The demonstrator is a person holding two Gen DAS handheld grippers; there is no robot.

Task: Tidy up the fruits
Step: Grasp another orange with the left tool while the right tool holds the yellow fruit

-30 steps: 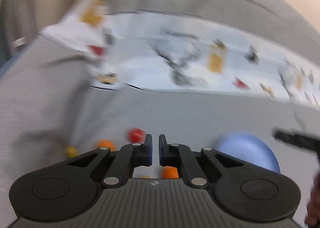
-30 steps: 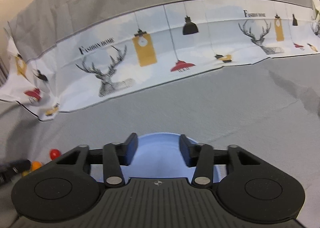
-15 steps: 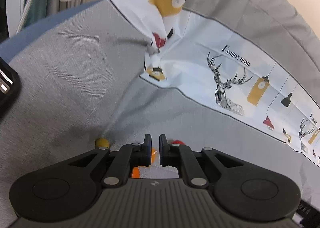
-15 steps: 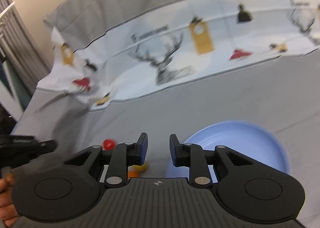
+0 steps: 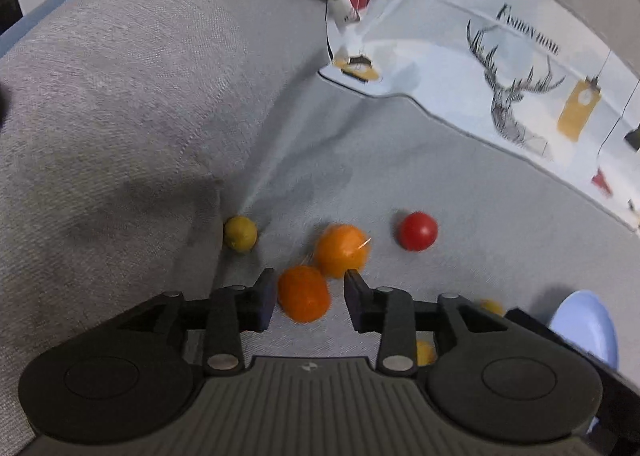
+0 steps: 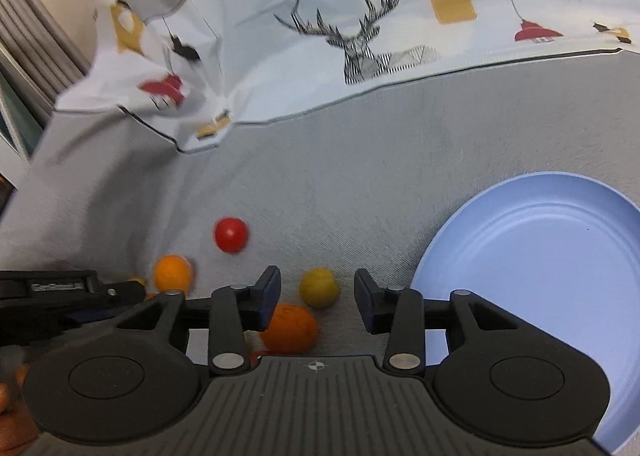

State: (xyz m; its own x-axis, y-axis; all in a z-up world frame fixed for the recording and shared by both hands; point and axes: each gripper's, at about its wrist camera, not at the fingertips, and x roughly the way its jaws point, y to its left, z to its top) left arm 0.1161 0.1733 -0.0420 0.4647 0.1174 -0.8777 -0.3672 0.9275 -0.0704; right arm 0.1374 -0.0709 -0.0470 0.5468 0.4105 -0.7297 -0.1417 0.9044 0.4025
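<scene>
Several small fruits lie on grey fabric. In the left wrist view my left gripper (image 5: 310, 298) hangs low over an orange (image 5: 304, 293) that shows between its opening jaws, with no pad pressing on it. A second orange (image 5: 341, 250), a red tomato (image 5: 417, 231) and a yellow-green fruit (image 5: 240, 234) lie just beyond. In the right wrist view my right gripper (image 6: 318, 296) has its jaws opening around a yellow fruit (image 6: 319, 288), not gripping it. An orange (image 6: 290, 330) lies nearer, partly under the gripper. A blue plate (image 6: 540, 276) sits empty at the right.
A raised grey cushion (image 5: 120, 116) walls in the fruits on the left. A white cloth printed with deer and lamps (image 6: 360, 36) drapes along the back. The left gripper's black body (image 6: 60, 292) reaches in from the left of the right wrist view, beside another orange (image 6: 173, 272).
Both grippers came down and closer to the fruits, which now lie between their fingers. The left jaws went from shut to apart; the right jaws narrowed, then widened again.
</scene>
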